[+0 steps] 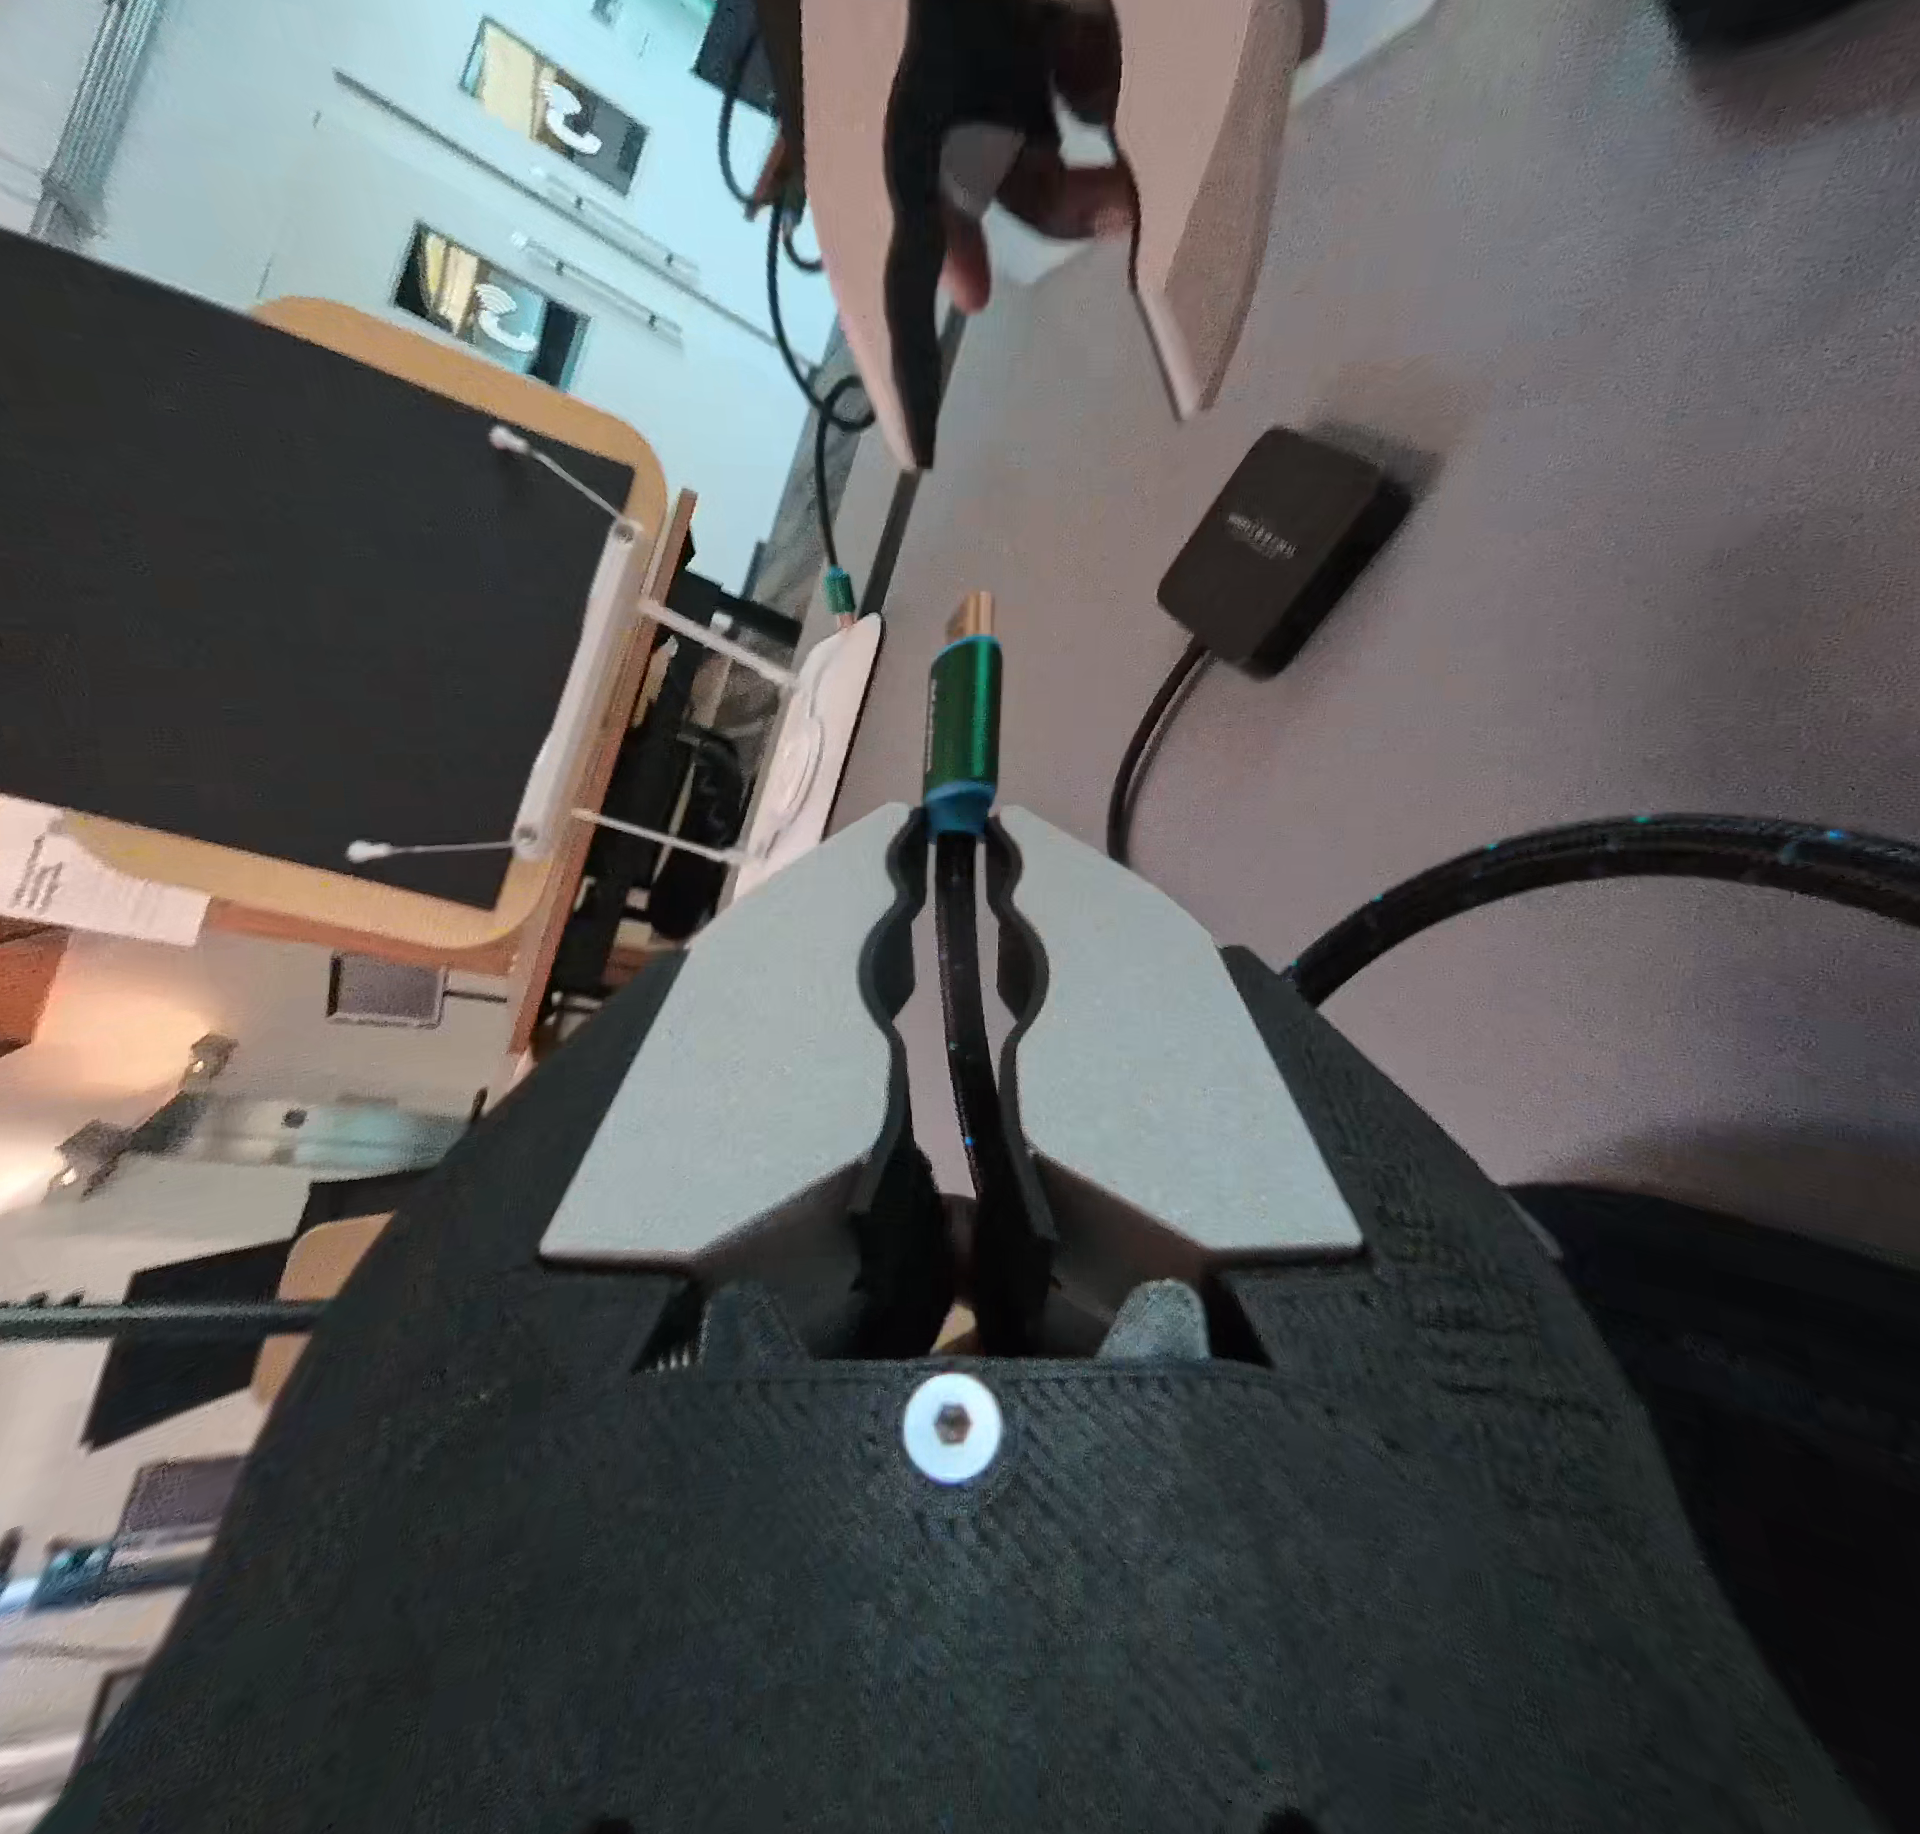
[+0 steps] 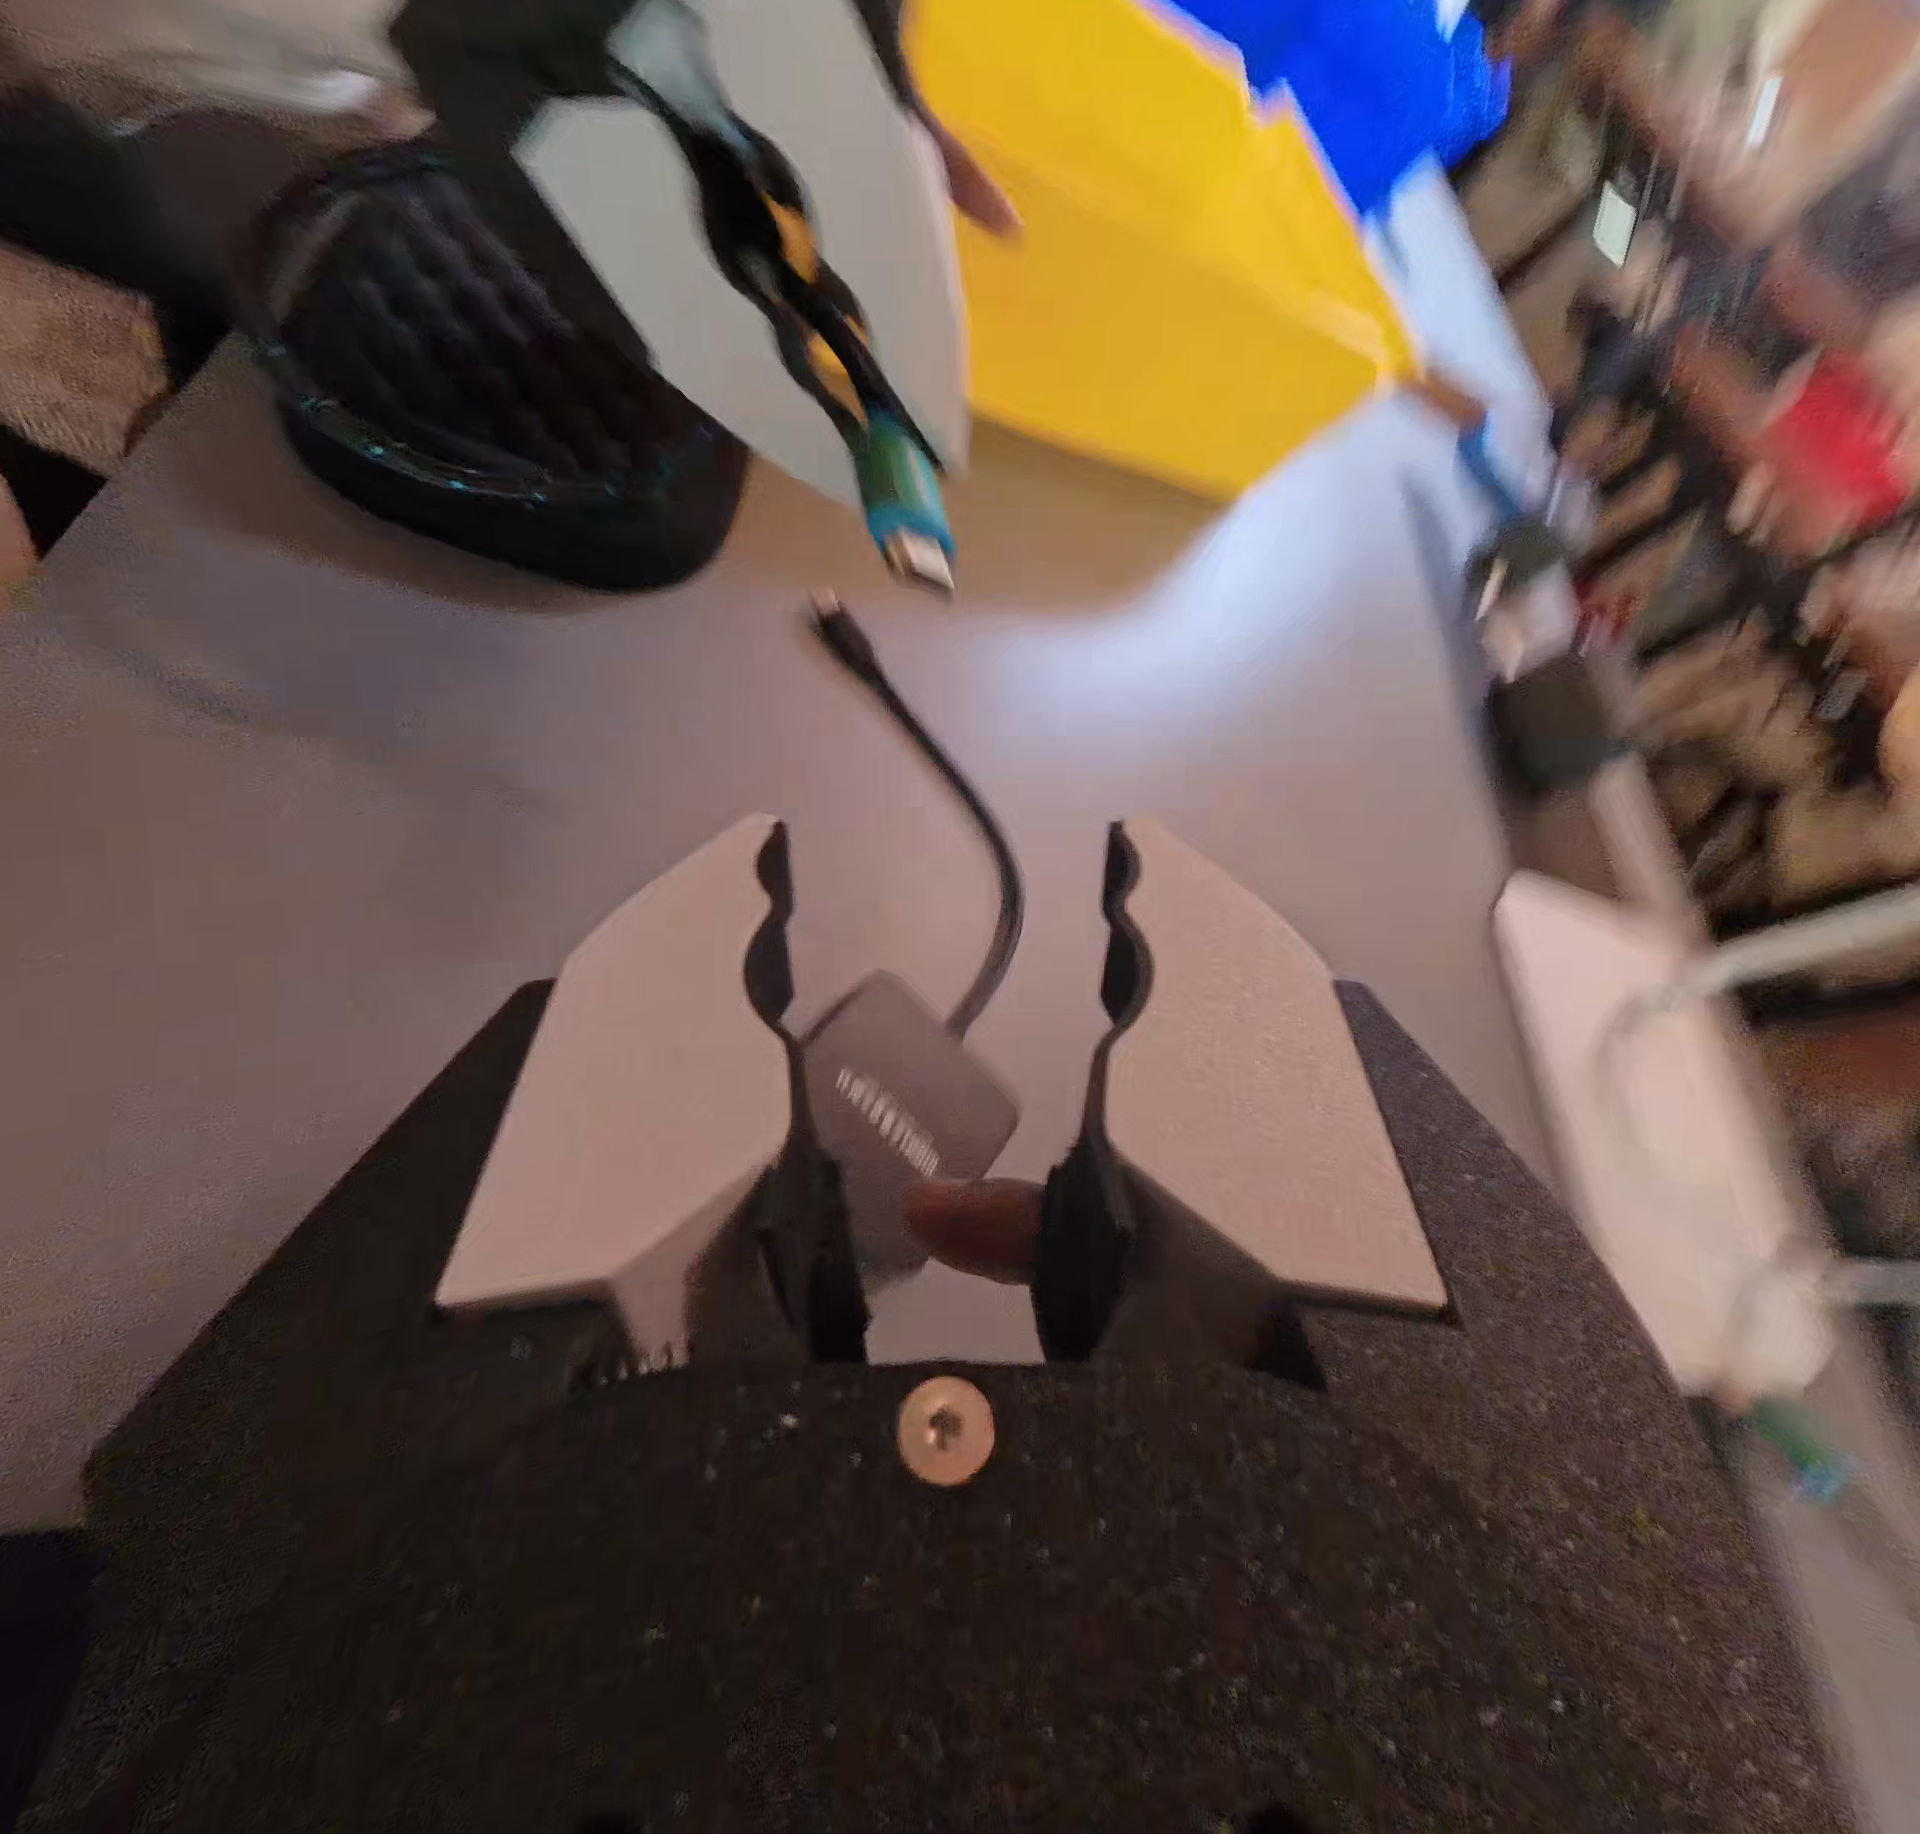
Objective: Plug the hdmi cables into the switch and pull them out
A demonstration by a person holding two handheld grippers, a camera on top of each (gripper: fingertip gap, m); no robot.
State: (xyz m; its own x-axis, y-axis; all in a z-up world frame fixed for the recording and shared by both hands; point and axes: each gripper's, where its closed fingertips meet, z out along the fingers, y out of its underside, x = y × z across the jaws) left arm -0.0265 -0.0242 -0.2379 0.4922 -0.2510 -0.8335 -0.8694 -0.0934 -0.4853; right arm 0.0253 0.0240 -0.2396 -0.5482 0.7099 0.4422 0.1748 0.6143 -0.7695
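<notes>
My left gripper is shut on a black braided HDMI cable just behind its green plug, whose gold tip points forward above the grey table. The black switch box lies on the table ahead and to the right, apart from the plug. My right gripper hovers open beyond it. In the right wrist view my right gripper is open and empty, with the switch lying on the table below the gap between its fingers. The left gripper holds the green plug opposite.
The switch's thin black lead runs across the table. A coil of black cable lies at the far left. Yellow and blue bins stand behind. A second green plug hangs at the table's edge beside a white pad.
</notes>
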